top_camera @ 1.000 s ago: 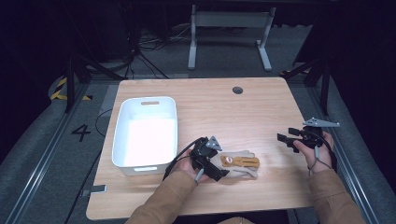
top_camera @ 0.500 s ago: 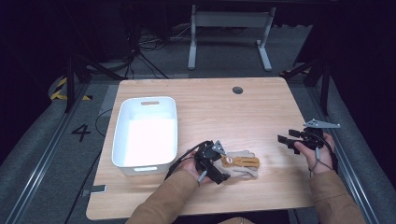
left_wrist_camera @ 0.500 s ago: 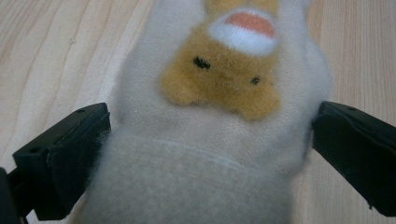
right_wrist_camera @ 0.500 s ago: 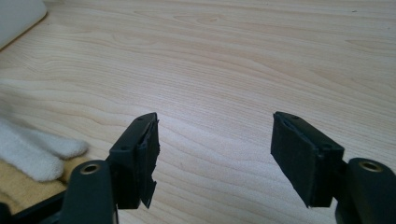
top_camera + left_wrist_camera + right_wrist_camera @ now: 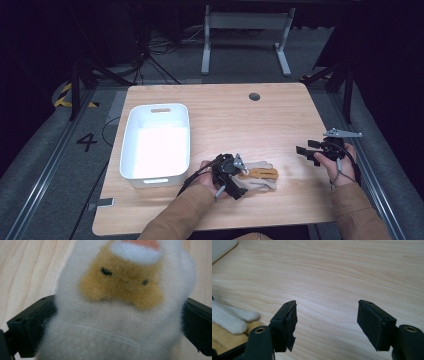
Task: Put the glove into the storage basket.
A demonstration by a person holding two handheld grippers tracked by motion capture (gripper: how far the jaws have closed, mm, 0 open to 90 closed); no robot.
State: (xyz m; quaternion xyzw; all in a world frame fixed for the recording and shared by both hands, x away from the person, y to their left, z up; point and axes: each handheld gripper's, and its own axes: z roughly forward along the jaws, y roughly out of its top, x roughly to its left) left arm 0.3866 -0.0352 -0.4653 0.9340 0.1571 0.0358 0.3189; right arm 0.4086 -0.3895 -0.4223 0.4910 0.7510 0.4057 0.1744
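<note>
High view: the left gripper [image 5: 239, 174] sits over a fuzzy glove [image 5: 258, 175] at 6 o'clock on the table [image 5: 240, 117], beside a white bin [image 5: 156, 141]. Left gripper view: jaws flank the glove [image 5: 120, 302], seemingly pinching it. Right gripper view: the right gripper [image 5: 327, 323] stands spread, holding nothing.

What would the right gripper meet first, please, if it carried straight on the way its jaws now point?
Probably nothing soon: the right gripper is open, with bare table ahead of its jaws. The fuzzy glove lies off to one side of that line, and the white bin is farther off; depth is unclear.
</note>
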